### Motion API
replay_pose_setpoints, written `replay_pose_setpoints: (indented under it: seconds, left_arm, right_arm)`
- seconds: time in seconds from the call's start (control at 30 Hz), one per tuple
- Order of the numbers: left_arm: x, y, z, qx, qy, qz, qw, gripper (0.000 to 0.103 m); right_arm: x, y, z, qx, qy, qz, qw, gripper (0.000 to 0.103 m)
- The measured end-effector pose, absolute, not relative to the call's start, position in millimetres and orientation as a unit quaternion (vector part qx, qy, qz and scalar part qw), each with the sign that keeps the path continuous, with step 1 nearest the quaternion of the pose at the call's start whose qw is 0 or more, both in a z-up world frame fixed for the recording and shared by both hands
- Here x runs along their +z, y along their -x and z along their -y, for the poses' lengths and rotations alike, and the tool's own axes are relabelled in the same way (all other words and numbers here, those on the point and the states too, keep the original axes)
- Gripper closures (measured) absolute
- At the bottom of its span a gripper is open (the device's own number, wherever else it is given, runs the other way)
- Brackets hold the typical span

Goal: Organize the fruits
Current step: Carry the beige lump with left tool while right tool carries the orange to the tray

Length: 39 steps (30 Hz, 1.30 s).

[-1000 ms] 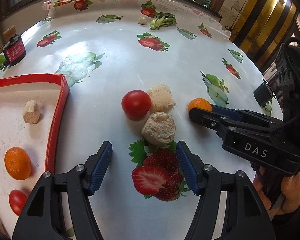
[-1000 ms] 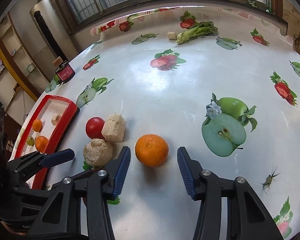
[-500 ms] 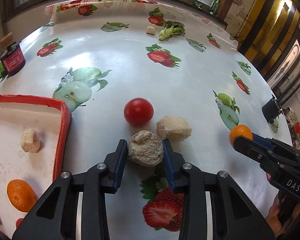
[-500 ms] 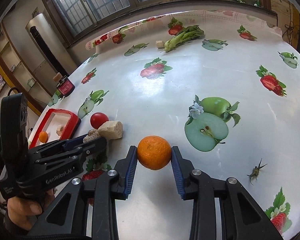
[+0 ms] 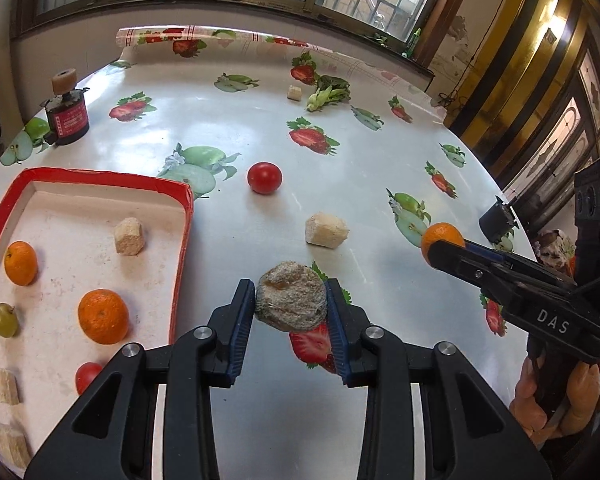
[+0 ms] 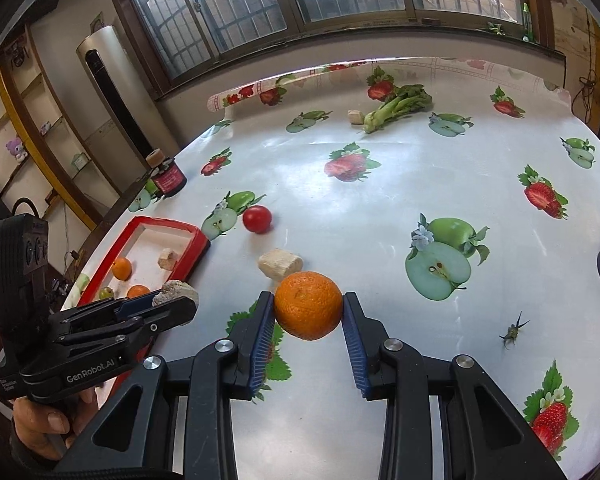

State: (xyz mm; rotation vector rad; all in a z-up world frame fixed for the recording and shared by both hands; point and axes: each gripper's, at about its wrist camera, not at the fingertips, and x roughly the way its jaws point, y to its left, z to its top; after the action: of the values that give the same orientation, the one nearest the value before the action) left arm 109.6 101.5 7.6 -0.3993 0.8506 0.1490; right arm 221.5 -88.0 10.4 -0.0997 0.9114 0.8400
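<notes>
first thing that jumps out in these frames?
Both grippers are loaded: the right gripper clamps an orange above the table, the left gripper a rough brown lump. Left of them sits the red tray with fruit; a tomato lies loose beyond.

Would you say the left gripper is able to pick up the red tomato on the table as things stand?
Probably not yet: the left gripper is shut on a brownish lump. The path to the tomato looks free otherwise.
</notes>
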Motion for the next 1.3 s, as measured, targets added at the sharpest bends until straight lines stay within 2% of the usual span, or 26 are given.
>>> replay_pose_setpoints:
  seconds: [0.57, 1.3]
  left_arm:
    - [23, -40, -154, 0.134, 0.210, -0.379, 0.891, 0.070]
    - [28, 9, -191, 0.193, 0.204, -0.364, 0.888, 0.070]
  right_arm:
    - [23, -175, 36, 0.434, 0.078, -0.412, 0.797, 0.068]
    - [23, -131, -22, 0.479, 0.108, -0.407, 0.770, 0.068]
